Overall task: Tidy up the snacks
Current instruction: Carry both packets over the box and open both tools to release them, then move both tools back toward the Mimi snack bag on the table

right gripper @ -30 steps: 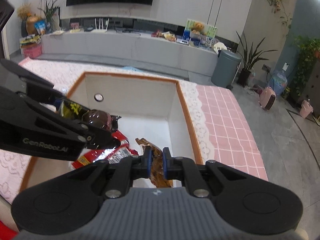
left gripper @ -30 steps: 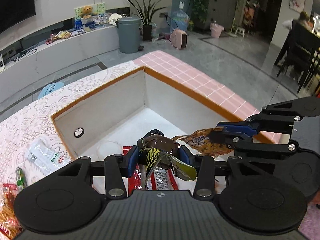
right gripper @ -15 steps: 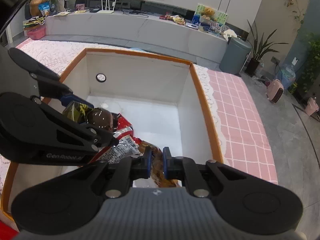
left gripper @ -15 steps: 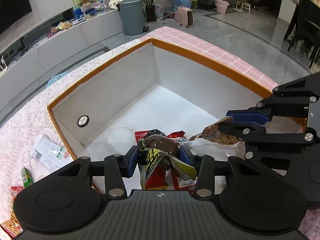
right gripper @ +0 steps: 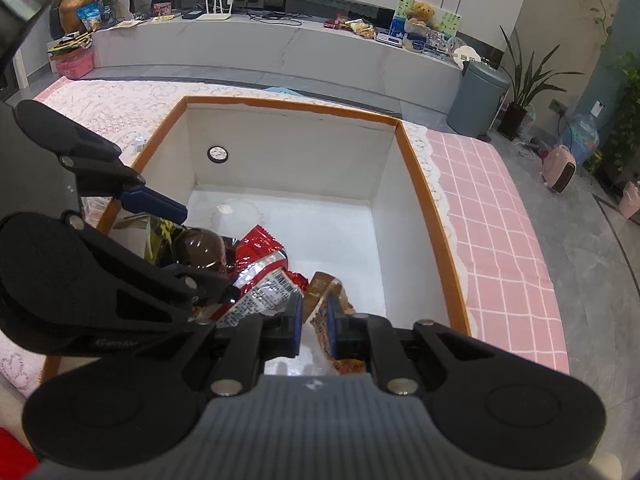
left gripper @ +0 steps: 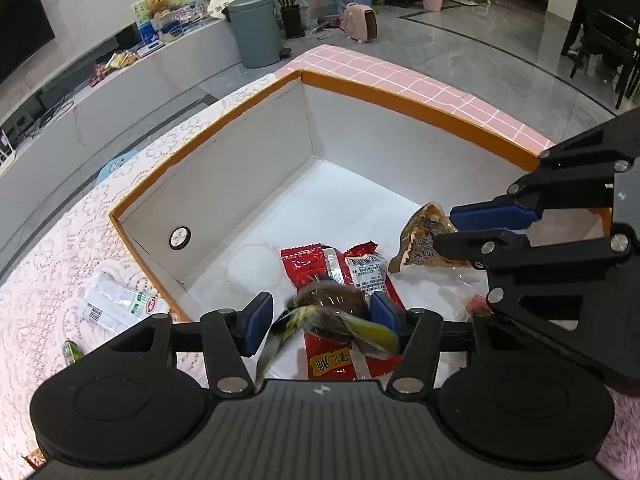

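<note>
A white box with an orange rim (left gripper: pixel 400 98) (right gripper: pixel 436 216) sits on the table. Red snack packets (left gripper: pixel 320 264) (right gripper: pixel 256 256) lie on its floor. My left gripper (left gripper: pixel 320 314) is open inside the box; a brown and yellow-green snack pack (left gripper: pixel 328 312) (right gripper: pixel 188 242) hangs loose between its fingers, blurred. My right gripper (right gripper: pixel 314 314) (left gripper: pixel 452 226) has its jaws slightly parted around a brown snack packet (right gripper: pixel 324 300) (left gripper: pixel 424 240), low in the box near the right wall.
A white wrapped packet (left gripper: pixel 116 306) and a small green packet (left gripper: pixel 70 350) lie on the lace tablecloth left of the box. Pink checked cloth (right gripper: pixel 500 216) covers the table right of the box. A grey bin (left gripper: pixel 256 28) stands on the floor beyond.
Both grippers have moved lower into the box. The left gripper has opened and the brown and yellow-green pack is slipping free. The right jaws have parted slightly around the brown packet.
</note>
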